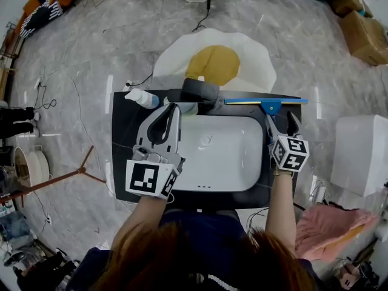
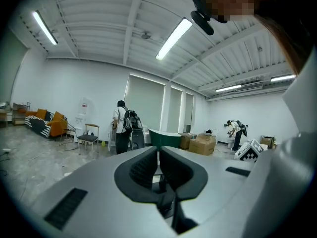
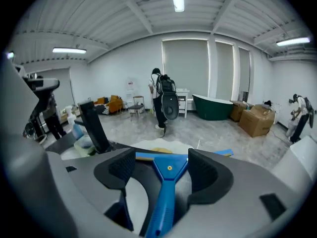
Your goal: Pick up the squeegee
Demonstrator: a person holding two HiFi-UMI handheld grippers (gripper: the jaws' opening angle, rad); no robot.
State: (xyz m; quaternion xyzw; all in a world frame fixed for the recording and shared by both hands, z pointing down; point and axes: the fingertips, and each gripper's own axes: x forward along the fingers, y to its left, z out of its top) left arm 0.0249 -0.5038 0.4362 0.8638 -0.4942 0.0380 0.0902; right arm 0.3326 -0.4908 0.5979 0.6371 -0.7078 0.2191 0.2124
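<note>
Between the wide-apart jaws of the right gripper runs the squeegee handle, not clamped; long axis along the jaws, blade crosswise just ahead on the counter; left gripper closed, empty, farther off.

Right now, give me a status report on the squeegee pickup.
Left tool shut, empty. Right tool open, astride the squeegee handle, not clamped. Nothing blocking the handle.

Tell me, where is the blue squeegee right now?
In the head view the squeegee lies on the right, behind the white sink at the black counter's back edge. Its blue handle sits between the right gripper's open fingers.
</note>
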